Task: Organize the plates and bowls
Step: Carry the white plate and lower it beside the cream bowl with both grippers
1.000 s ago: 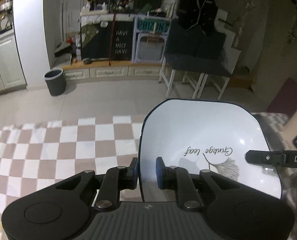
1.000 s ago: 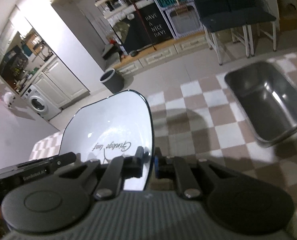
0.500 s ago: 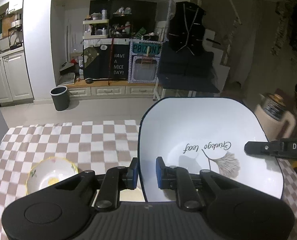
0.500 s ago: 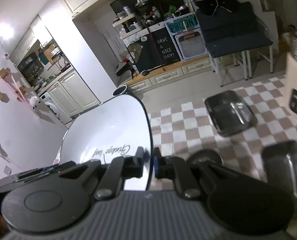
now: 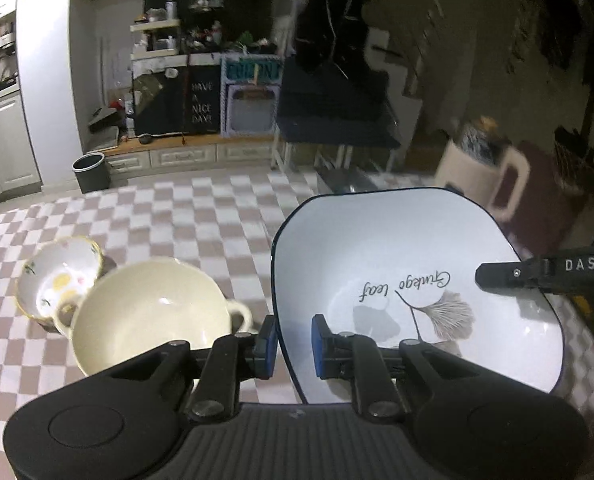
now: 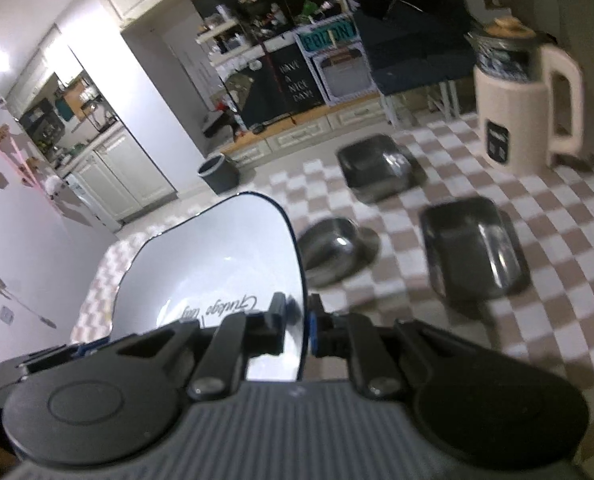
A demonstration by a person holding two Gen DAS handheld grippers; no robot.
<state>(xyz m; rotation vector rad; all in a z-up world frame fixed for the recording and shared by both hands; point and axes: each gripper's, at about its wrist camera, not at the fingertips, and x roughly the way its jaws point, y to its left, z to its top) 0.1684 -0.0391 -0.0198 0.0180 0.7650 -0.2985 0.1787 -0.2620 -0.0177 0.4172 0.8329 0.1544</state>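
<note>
White plate (image 5: 417,288) held off checked table (image 5: 177,216), left gripper (image 5: 293,340) and right gripper (image 6: 295,326) each clamped on opposite rim. Keep level, move both together, set down clear of cream bowl (image 5: 153,312).

Free desk is found at the centre and upper left of the left wrist view; obstacles are clustered at both sides.

In the left wrist view, the lower left is blocked by a cream two-handled bowl (image 5: 149,312), with a small floral bowl (image 5: 59,276) tilted against it on its left. The checked desk (image 5: 201,216) beyond them is left bare up to its far edge. The right half of that view is filled by the held white plate (image 5: 417,292). In the right wrist view, the centre and right are taken up by three steel trays (image 6: 377,174) (image 6: 475,248) (image 6: 337,246), with narrow checked strips between them. The upper right corner is closed off by a cream jug appliance (image 6: 525,112). The lower right is left open.
</note>
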